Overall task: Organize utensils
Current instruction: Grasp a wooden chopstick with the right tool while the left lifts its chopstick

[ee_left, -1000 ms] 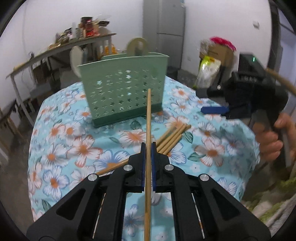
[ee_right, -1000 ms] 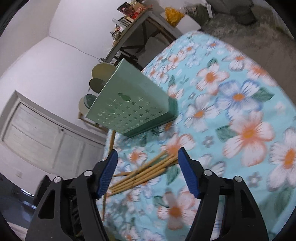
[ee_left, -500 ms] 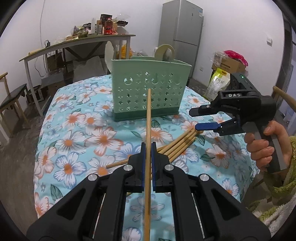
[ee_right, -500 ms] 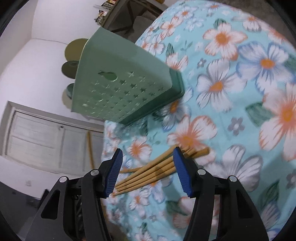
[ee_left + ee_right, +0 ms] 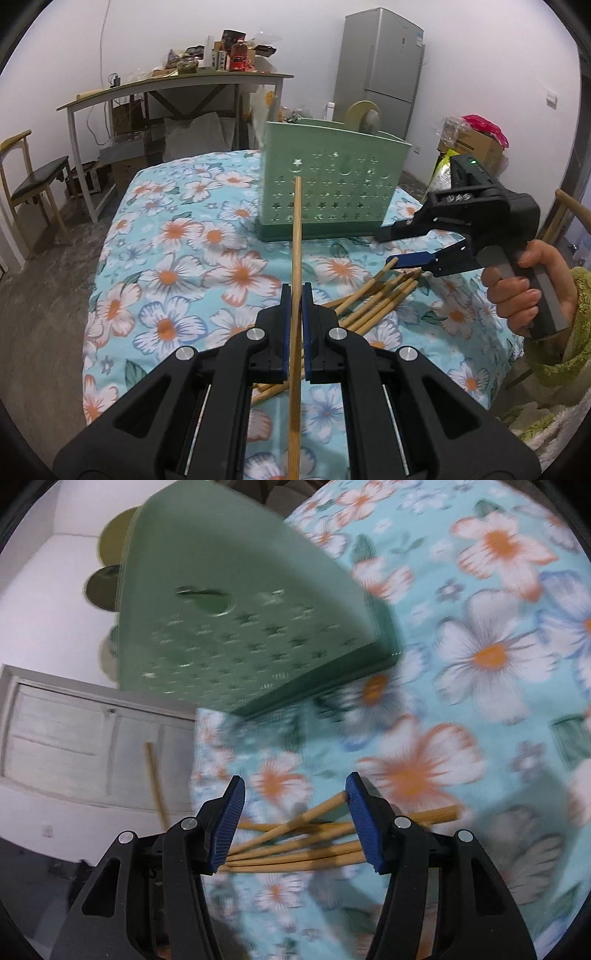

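gripping single chopstick (image 5: pixel 295 258) in left gripper (image 5: pixel 295 295), jaws clamped tight on it, stick pointing toward green holder (image 5: pixel 332 192). we see right gripper (image 5: pixel 293 821) with jaws apart, straddling chopstick pile (image 5: pixel 295 843) on floral tablecloth (image 5: pixel 480 657), pads not pressing. holder upright just behind pile.
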Demonstrator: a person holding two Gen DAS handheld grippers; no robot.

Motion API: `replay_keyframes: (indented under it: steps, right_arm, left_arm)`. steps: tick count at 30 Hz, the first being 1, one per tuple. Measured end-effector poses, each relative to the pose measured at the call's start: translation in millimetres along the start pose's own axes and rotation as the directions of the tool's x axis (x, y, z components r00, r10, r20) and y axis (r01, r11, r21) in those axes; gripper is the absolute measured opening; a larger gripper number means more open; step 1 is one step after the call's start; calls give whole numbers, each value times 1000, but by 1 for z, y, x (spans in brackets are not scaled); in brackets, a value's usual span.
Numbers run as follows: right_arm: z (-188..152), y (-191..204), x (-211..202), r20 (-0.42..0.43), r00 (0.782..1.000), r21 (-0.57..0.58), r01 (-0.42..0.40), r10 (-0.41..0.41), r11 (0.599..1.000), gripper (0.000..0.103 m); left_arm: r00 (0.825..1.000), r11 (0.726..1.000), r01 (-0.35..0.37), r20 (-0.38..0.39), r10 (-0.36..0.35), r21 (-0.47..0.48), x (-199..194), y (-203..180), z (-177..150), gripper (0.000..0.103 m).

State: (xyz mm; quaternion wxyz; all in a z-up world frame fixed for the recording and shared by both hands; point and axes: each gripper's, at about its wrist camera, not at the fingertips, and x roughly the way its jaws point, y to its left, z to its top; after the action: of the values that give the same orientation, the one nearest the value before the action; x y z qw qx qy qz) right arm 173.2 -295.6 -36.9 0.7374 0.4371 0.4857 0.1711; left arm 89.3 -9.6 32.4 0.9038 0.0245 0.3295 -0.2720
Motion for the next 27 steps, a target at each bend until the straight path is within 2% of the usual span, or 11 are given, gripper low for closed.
replay_keyframes:
  steps: [4,11,17,19,21,27]
  right_arm:
    - [-3,10,7,13,999,13,-45,45,999,56]
    - [-4,10,26,15,1000,35,-5,4,999,55]
    - [-5,17,45,29,998,1,52,-52,999,31]
    - [-7,15,52,23,998,11,50,-50,999,20]
    - [-8,11,59,27,999,28,41,-42,999,13]
    - [-10,10,39,73,996,28,-50,48,998,10]
  left_arm:
    - [1000,1000,-10,3,10,-16,-2,6,-1,4]
    - [1000,999,-24,9,24,-32,-6,12,-2,4]
    - [1000,999,-24,7,24,-34,-6,13,-3,4]
    - [1000,999,-26,11,26,-31,-7,12,-3,4]
    - [1000,999,-27,14,28,-30,-8,12,-3,4]
    - [999,999,-31,31,32,-34,-14,13,1,4]
